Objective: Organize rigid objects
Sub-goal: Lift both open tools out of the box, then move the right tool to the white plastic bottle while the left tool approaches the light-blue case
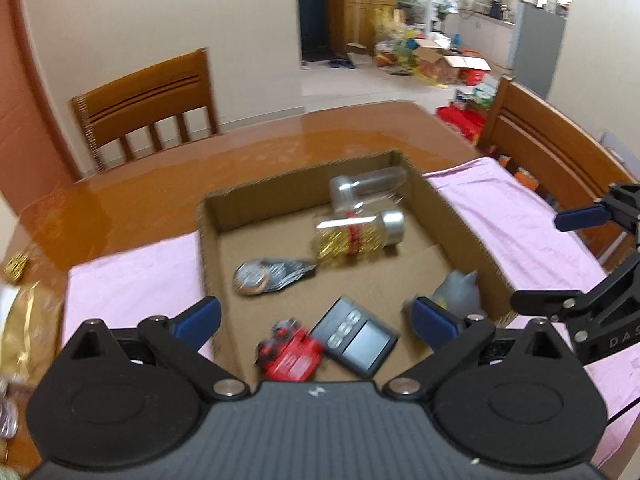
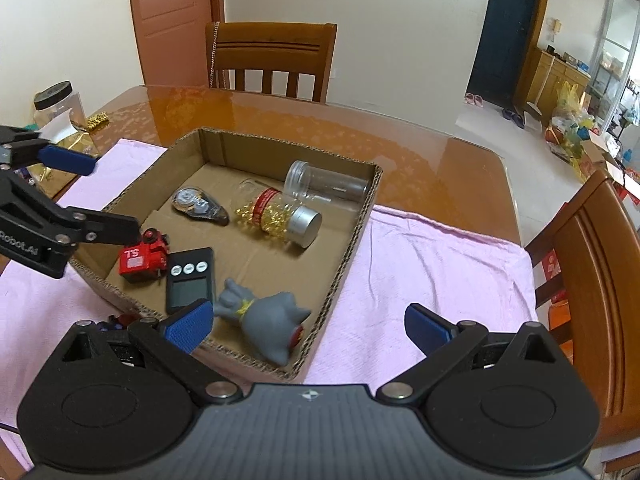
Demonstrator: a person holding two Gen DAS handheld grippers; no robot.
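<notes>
An open cardboard box (image 2: 360, 216) on a pink cloth holds a red toy truck (image 2: 142, 256), a black digital timer (image 2: 188, 280), a grey rubber toy (image 2: 272, 320), a capsule bottle (image 2: 280, 216), a clear empty jar (image 2: 324, 186) and a flat silver-black gadget (image 2: 198, 202). My left gripper (image 1: 316, 320) stands open above the box's near left corner, over the truck (image 1: 294, 354) and the timer (image 1: 354, 338), gripping nothing. My right gripper (image 2: 310, 324) hangs open over the near right corner, above the grey toy, empty.
The pink cloth (image 2: 420, 264) covers the near part of a glossy wooden table (image 2: 320, 128). Wooden chairs stand at the far side (image 2: 272, 56) and at the right (image 2: 592, 264). A lidded plastic jar (image 2: 56, 104) and gold wrapped items (image 2: 98, 120) sit at the table's left edge.
</notes>
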